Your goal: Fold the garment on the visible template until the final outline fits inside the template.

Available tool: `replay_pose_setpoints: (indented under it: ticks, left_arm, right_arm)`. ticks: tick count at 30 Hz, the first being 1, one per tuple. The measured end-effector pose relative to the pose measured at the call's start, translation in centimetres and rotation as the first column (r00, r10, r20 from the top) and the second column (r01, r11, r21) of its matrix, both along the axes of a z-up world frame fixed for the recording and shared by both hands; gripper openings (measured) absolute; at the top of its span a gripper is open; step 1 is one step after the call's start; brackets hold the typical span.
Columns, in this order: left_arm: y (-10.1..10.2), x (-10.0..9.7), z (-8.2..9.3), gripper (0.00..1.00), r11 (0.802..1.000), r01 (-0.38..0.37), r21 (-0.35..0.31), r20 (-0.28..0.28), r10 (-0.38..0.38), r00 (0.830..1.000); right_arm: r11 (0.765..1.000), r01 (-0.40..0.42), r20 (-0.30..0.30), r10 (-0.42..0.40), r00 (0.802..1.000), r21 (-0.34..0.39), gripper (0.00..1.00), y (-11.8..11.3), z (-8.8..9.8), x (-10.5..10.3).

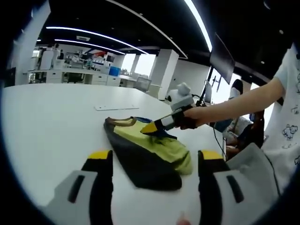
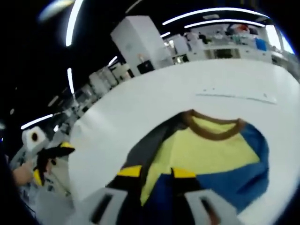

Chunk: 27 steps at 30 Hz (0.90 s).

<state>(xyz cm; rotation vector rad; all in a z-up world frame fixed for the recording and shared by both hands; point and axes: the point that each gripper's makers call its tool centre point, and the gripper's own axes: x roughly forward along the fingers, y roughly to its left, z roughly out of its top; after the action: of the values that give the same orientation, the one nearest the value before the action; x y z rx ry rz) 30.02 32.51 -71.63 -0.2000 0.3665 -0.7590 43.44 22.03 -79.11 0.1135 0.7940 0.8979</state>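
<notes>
The garment is lying on the white table, partly folded, with yellow, dark grey and blue panels and a brown collar. In the left gripper view it is sitting between the centre of the table and its right edge, and the far end with the collar is pointing away from the camera. The left gripper is hovering in front of the near edge of the garment; its jaws are standing wide apart, one on each side of the cloth, and they are holding nothing.

The right gripper is coming into this view from the right, held by a hand, and its yellow tip is lying on the upper edge of the garment. In the right gripper view the right gripper is pressing its jaws close together on a blue fold of the garment, just below the yellow panel. The collar is lying further away, towards the table middle.

A thin flat strip is lying on the table beyond the garment, well apart from it. Wide bare table is stretching to the left and far side. On the right the table edge is near, and a person's sleeve is standing close to it.
</notes>
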Motion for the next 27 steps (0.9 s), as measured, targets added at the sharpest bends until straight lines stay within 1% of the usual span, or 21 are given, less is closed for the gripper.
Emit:
replay_pose_setpoints:
  ticks: [2, 3, 5, 8, 9, 11, 13, 17, 19, 21, 24, 27]
  left_arm:
    - [-0.1, -0.1, 0.1, 0.71, 1.0, 0.002, 0.001, 0.001, -0.002, 1.0]
    - [0.0, -0.1, 0.1, 0.71, 1.0, 0.002, 0.001, 0.002, -0.002, 1.0]
    - [0.0, -0.2, 0.1, 0.71, 1.0, 0.002, 0.0, 0.001, -0.002, 1.0]
    - [-0.1, -0.3, 0.2, 0.71, 1.0, 0.003, 0.0, 0.003, -0.003, 1.0]
    - [-0.2, -0.3, 0.2, 0.71, 1.0, 0.006, 0.0, 0.004, -0.006, 1.0]
    - [-0.2, -0.4, 0.3, 0.71, 1.0, 0.009, 0.001, 0.005, -0.009, 1.0]
    - [-0.2, -0.3, 0.3, 0.71, 1.0, 0.011, -0.002, 0.004, -0.011, 1.0]
    - [-0.1, -0.4, 0.2, 0.71, 1.0, 0.016, -0.004, 0.001, -0.016, 1.0]
    - [-0.1, -0.5, 0.1, 0.71, 1.0, 0.018, -0.002, -0.003, -0.018, 1.0]
    - [-0.1, -0.5, 0.1, 0.71, 1.0, 0.018, -0.001, -0.004, -0.018, 1.0]
    - [0.0, -0.5, 0.0, 0.71, 1.0, 0.017, -0.003, -0.005, -0.017, 1.0]
    - [0.2, -0.4, -0.2, 0.71, 1.0, 0.017, -0.004, -0.009, -0.017, 1.0]
  right_arm:
    - [1.0, 0.0, 0.014, 0.0, 1.0, 0.007, 0.32, -0.2, 0.3, -0.1]
    - [1.0, 0.002, 0.027, -0.003, 1.0, 0.023, 0.36, -0.3, 0.6, 0.0]
    - [0.999, 0.008, 0.028, -0.009, 1.0, 0.031, 0.43, -0.8, 0.6, 0.4]
    - [0.999, 0.008, 0.05, -0.011, 0.999, 0.052, 0.52, -1.1, 1.3, 0.0]
    - [0.999, 0.01, 0.058, -0.013, 0.998, 0.052, 0.54, -1.4, 1.6, 0.0]
    - [0.999, 0.007, 0.074, -0.011, 0.997, 0.049, 0.56, -2.3, 1.6, 0.7]
    - [0.999, -0.003, 0.08, -0.001, 0.997, 0.042, 0.56, -2.5, 1.9, 0.2]
    - [0.999, -0.004, 0.091, -0.001, 0.996, 0.046, 0.64, -3.8, 2.1, 0.2]
    - [0.999, -0.012, 0.09, 0.009, 0.996, 0.039, 0.67, -4.5, 2.1, 0.0]
    - [0.999, -0.015, 0.093, 0.011, 0.996, 0.033, 0.73, -5.1, 2.0, -0.1]
    - [1.0, -0.014, 0.089, 0.012, 0.996, 0.025, 0.78, -6.0, 1.9, -0.6]
    - [1.0, -0.009, 0.076, 0.009, 0.997, 0.003, 0.83, -7.1, 1.3, -0.5]
